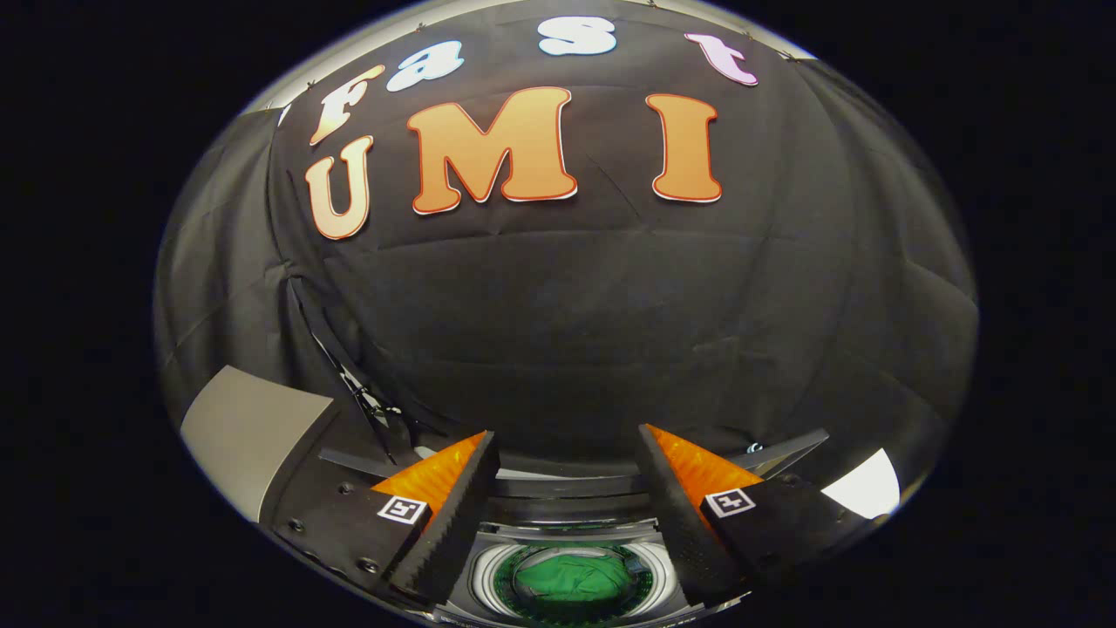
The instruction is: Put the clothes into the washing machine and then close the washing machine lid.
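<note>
Jaws (568,449) spread wide, nothing pinched, empty gap between the two fingers. Fingers (449,515) point toward 12 o'clock at the black cloth wall (610,331) of the booth. Washing machine (571,534) sits below the gripper, seen from above through the gap between the fingers, toward 6 o'clock. Its round drum (488,571) is open to view: pale ring around the opening, dark perforated-looking inner wall. Green garment (571,577) lies bunched in the drum, roughly centred, well clear of both fingers. Machine's rear top edge runs across between the fingertips, just beyond the drum toward 12. A raised dark panel with thin edges shows behind the fingertips at about 1 and 11 o'clock; can't tell for sure that it is the lid. Grey flat panel (248,427) out at 9 o'clock of the left finger, a white patch (867,488) at 3 o'clock of the right finger; can't tell what either is. Thin dark rods or cables (353,384) run down the wall near 10 o'clock.
</note>
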